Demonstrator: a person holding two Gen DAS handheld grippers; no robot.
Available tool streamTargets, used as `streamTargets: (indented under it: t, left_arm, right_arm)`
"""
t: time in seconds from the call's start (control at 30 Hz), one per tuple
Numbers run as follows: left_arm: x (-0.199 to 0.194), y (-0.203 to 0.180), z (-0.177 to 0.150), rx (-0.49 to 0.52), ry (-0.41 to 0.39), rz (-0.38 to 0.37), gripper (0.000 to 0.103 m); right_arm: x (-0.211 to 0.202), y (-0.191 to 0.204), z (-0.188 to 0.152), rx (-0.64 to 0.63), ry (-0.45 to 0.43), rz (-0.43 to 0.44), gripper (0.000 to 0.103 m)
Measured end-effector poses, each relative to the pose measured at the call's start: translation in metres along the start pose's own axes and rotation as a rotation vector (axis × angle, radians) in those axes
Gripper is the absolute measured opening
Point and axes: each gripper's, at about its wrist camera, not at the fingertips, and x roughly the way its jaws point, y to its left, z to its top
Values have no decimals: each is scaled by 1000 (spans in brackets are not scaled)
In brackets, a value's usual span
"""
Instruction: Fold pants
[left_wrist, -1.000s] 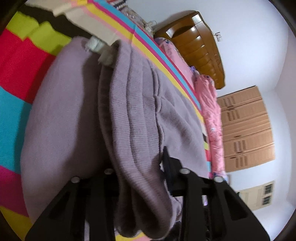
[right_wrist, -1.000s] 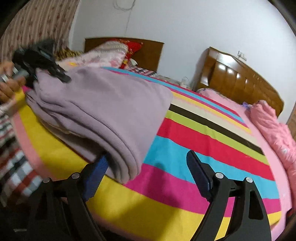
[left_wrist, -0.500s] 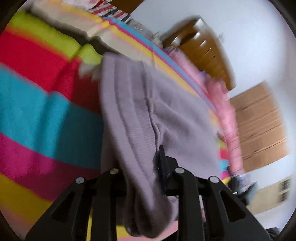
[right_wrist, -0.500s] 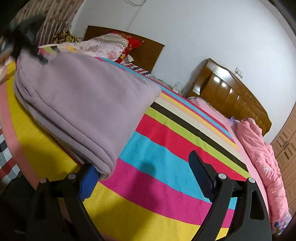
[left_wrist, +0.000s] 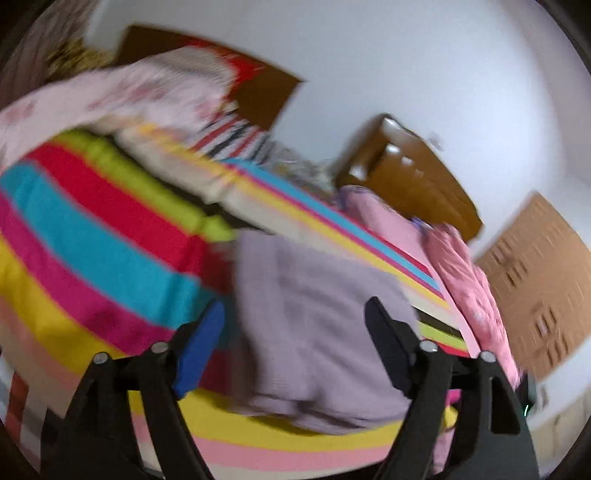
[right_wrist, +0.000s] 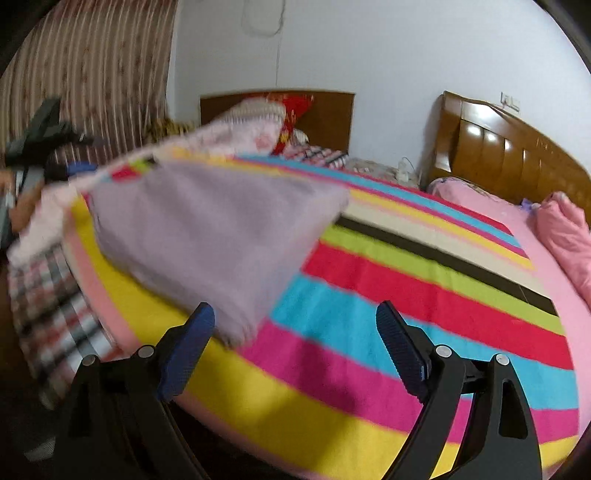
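Note:
The folded lilac knit pants (left_wrist: 314, 325) lie flat on the striped blanket (left_wrist: 92, 240) near the bed's front edge; they also show in the right wrist view (right_wrist: 207, 236). My left gripper (left_wrist: 295, 350) is open, its jaws apart on either side of the pants' near end and holding nothing. My right gripper (right_wrist: 295, 347) is open and empty, just in front of the pants' near corner. Both views are blurred by motion.
A pink floral quilt (left_wrist: 122, 96) and pillows are piled at the head of the bed. Pink bedding (right_wrist: 565, 236) lies on a second bed with a wooden headboard (right_wrist: 517, 155). A wardrobe (left_wrist: 543, 280) stands at the right.
My left gripper has opened and let go of the pants, which now lie on the blanket, and has pulled back. My right gripper has drawn back a little, still open.

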Motion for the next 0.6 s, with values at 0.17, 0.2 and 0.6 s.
streamTargets:
  t: [0.17, 0.2, 0.6]
  left_arm:
    - [50, -66, -16, 257, 80, 154, 81]
    - [57, -68, -22, 281, 98, 176, 81]
    - [78, -50, -94, 462, 92, 374, 84]
  right_arm:
    - [28, 27, 50, -22, -25, 33, 86]
    - [35, 36, 56, -34, -20, 29, 86]
    - [64, 109, -2, -360, 172, 94, 87]
